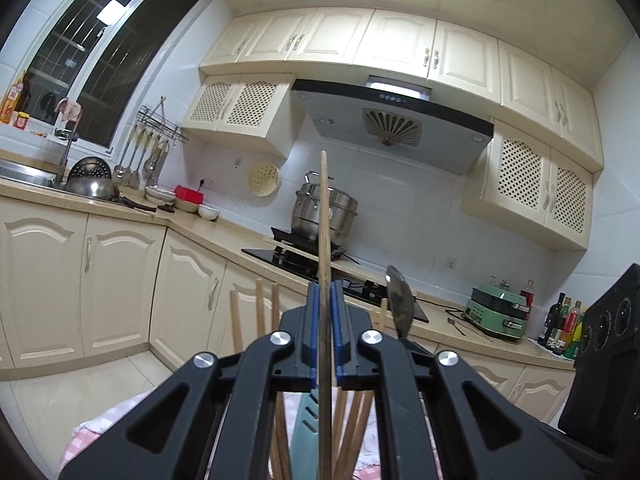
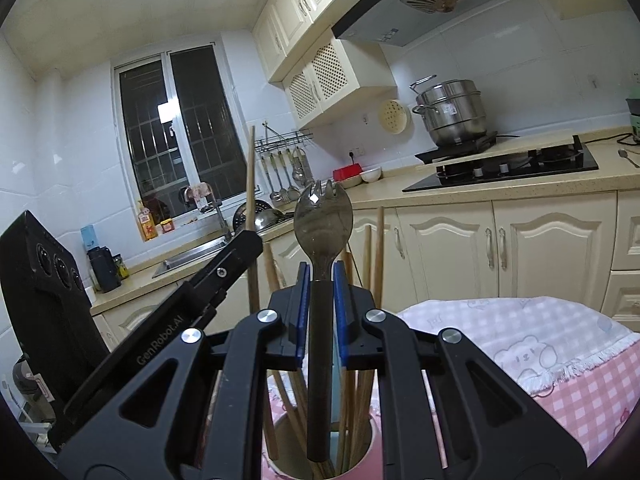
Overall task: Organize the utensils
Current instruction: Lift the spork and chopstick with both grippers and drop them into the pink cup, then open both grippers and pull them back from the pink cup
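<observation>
Both tools hang over the utensil cup (image 2: 320, 446): the left gripper (image 1: 325, 320) clamps one upright chopstick (image 1: 323, 208), the right gripper (image 2: 322, 304) pinches a spork (image 2: 322, 216) by its handle, probably both poised for dropping in among the chopsticks

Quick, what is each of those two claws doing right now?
Left gripper: shut on a wooden chopstick.
Right gripper: shut on a metal spork.

— What did your two tools look like?
— Your left gripper (image 1: 325, 320) and right gripper (image 2: 322, 300) were matte black, with blue pads, round silver screws and cut-out linkage arms; one body read "GenRobot.AI" in grey letters.
</observation>
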`<state>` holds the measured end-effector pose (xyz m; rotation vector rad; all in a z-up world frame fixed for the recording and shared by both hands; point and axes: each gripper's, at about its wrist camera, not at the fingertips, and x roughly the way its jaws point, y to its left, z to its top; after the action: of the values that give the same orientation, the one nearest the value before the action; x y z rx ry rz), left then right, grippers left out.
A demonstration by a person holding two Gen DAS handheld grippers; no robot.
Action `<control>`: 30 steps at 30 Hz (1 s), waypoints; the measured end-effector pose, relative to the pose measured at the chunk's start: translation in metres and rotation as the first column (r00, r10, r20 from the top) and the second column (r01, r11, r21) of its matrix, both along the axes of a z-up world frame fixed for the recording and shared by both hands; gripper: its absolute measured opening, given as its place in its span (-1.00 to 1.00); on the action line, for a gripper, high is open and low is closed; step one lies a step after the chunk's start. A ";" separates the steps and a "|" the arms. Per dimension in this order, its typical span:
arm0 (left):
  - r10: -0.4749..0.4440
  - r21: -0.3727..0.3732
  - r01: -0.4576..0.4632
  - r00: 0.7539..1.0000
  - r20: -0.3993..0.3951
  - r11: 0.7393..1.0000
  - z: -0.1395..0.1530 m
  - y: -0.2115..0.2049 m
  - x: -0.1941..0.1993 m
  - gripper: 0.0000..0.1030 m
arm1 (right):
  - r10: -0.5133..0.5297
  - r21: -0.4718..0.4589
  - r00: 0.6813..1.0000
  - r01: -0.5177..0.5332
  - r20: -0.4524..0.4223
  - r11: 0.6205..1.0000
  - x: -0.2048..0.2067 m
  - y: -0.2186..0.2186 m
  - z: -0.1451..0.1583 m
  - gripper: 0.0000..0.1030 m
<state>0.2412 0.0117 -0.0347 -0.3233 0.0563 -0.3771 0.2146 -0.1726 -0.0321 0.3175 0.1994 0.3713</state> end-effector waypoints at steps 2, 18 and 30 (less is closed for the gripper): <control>0.004 -0.001 -0.004 1.000 -0.002 1.000 -0.003 0.001 0.001 -0.89 | -0.006 0.001 1.000 0.006 -0.002 1.000 0.001 0.000 -0.001 -0.77; 0.028 0.033 -0.027 0.999 -0.027 0.999 -0.022 0.004 -0.003 -0.88 | -0.013 0.001 0.999 0.013 -0.047 1.000 0.000 0.001 -0.011 -0.75; 0.051 0.073 -0.050 0.999 -0.013 0.996 -0.007 0.025 -0.040 0.80 | -0.102 0.081 0.992 0.108 -0.076 0.991 -0.029 -0.054 -0.003 0.69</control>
<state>0.2010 0.0368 -0.0421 -0.2555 0.0757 -0.3219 0.1855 -0.2269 -0.0347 0.4236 0.2366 0.2647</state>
